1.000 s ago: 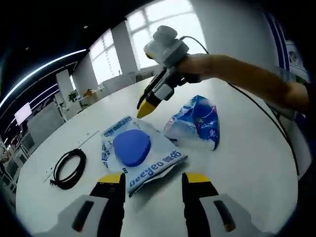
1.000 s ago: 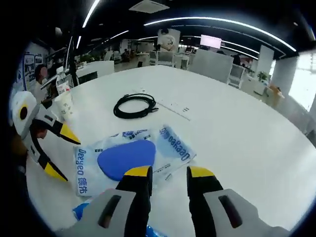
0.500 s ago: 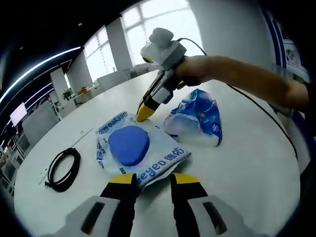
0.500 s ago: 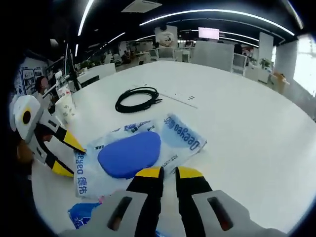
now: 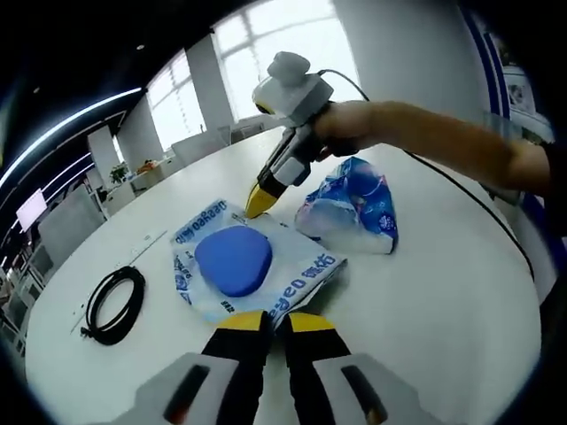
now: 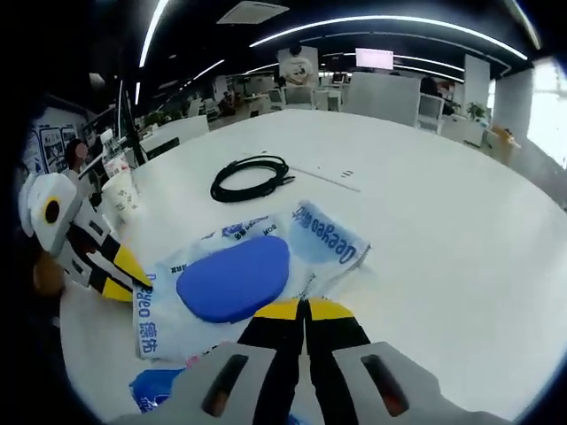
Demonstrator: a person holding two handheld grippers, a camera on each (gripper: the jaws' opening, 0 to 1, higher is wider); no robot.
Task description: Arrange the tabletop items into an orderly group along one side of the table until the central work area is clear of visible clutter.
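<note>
Open-plan office, seen from a large meeting table

A broad round white table [image 6: 461, 230] stands in a big room under long curved ceiling light strips [image 6: 390, 22]. White desks with partition screens [image 6: 390, 93] and chairs stand behind it, with a glowing wall screen [image 6: 375, 58], a potted green plant [image 5: 118, 171] and tall bright windows [image 5: 266, 44].

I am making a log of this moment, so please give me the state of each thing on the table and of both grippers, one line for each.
Left gripper: jaws shut on the near edge of the pack.
Right gripper: jaws shut on the opposite edge of the pack.
Clear plastic wipes pack with blue oval lid: lid closed, pack flat on the table, pinched at both edges.
Blue and white crumpled plastic bag: slumped beside the pack, untouched.
Black coiled cable: coiled, lying flat, untouched.
</note>
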